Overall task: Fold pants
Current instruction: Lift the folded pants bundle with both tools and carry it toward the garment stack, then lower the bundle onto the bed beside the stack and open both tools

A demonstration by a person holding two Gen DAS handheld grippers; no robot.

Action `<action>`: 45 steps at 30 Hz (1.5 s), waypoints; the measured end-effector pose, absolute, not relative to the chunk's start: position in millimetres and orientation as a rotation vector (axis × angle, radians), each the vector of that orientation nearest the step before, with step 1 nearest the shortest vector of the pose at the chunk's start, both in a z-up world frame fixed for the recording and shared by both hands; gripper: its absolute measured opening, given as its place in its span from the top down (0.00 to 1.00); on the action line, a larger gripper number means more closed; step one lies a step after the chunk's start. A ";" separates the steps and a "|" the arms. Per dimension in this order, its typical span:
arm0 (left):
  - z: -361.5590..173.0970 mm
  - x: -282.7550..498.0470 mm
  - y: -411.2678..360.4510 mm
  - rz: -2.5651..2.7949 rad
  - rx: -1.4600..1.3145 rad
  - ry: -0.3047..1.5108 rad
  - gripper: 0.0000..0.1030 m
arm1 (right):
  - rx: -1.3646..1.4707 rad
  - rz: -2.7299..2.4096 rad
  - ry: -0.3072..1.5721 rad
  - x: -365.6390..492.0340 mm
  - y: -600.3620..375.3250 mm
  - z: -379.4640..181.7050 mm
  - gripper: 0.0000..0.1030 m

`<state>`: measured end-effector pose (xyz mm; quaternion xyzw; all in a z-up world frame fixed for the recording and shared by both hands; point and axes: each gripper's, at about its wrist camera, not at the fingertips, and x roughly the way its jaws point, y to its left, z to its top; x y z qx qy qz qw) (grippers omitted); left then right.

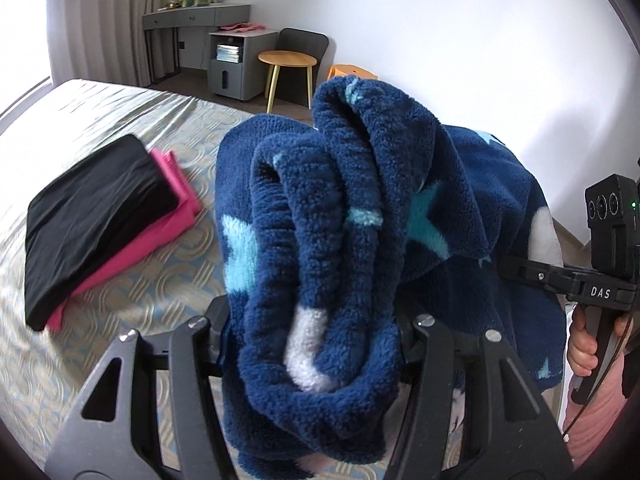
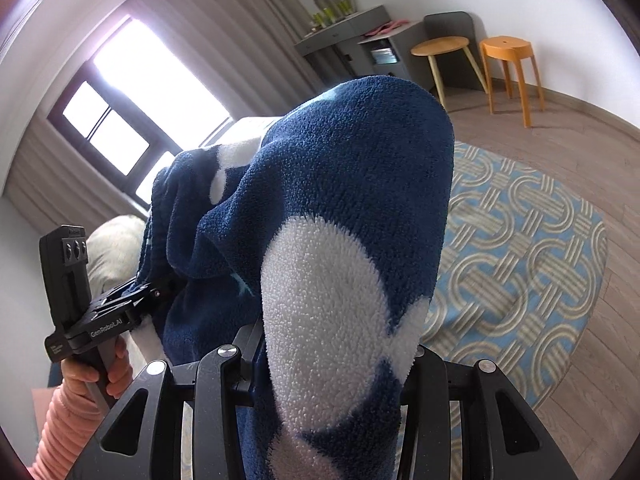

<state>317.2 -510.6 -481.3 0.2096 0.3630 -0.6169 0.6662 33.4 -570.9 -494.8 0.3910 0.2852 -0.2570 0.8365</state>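
navy fleece pants (image 1: 320,240) gripped in both claws

Pants (image 1: 320,216) are seen as navy fleece w/ light-blue stars & white patches. Folded black garment (image 1: 92,216) is laid over a hot-pink one (image 1: 160,232). Bed cover (image 1: 132,280) is patterned in beige/pale-blue interlocked rings; rug (image 2: 516,248) is patterned in blue & beige rings too. Both grippers, left (image 1: 316,340) & right (image 2: 332,360), are black. Sleeve (image 2: 60,424) is shown in salmon pink. Stool (image 2: 508,72) is orange.
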 end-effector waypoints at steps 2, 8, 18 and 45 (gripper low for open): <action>-482.1 316.9 -519.8 -1.397 0.485 0.819 0.44 | 0.847 -0.558 0.599 33.9 -579.6 -496.0 0.60; -498.0 319.0 -541.4 -1.399 0.521 0.836 0.43 | 0.905 -0.572 0.600 34.8 -604.0 -508.7 0.60; -533.7 326.9 -564.0 -1.380 0.542 0.894 0.43 | 0.987 -0.576 0.641 44.6 -627.0 -545.3 0.60; -571.6 319.4 -552.8 -1.188 0.546 0.824 0.13 | 0.917 -0.711 0.718 49.3 -644.0 -587.3 0.21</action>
